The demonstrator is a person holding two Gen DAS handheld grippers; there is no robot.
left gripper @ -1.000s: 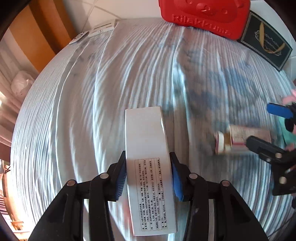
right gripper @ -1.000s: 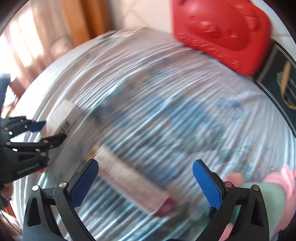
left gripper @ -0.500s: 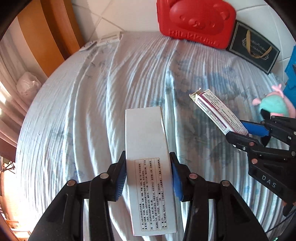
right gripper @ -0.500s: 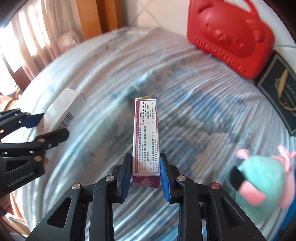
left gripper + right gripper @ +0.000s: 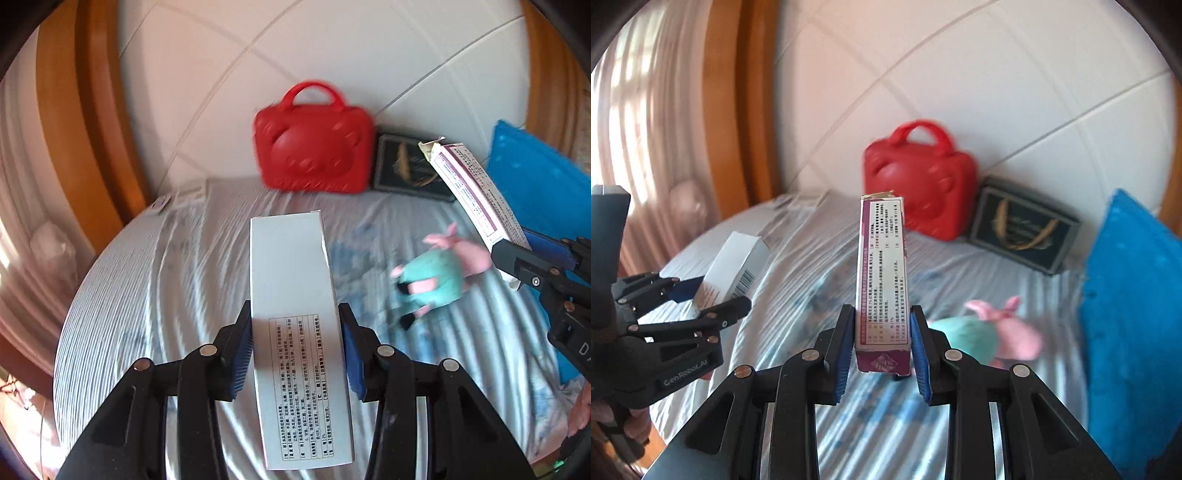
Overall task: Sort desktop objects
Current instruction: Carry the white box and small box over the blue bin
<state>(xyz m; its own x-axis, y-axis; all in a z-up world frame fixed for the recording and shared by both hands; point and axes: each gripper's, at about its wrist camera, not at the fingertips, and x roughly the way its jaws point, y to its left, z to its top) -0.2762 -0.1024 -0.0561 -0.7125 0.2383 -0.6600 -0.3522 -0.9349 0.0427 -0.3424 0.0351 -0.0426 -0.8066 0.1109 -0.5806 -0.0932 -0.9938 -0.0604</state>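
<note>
Both boxes are airborne, mid-carry! Left hand-held gripper (image 5: 295,354) clamps the white box (image 5: 297,332); right hand-held gripper (image 5: 882,339) pinches the slim purple box (image 5: 882,273). Beyond both, the red case (image 5: 314,155) likely needs opening next.

The left tool (image 5: 295,347) sat at the bottom centre of the frame, its blue pads clamped on the long sides of a white box (image 5: 295,332) with black print near its lower end. At the right edge the right tool (image 5: 532,258) gripped a narrow white and purple carton (image 5: 472,192) slanting toward the upper left. Below them lay a striped cloth (image 5: 166,295). A teal and pink plush toy (image 5: 436,273) rested right of centre. A red bear-faced case (image 5: 314,147) and a dark framed picture (image 5: 402,166) stood against the wall, a blue cushion (image 5: 535,184) on the right.
</note>
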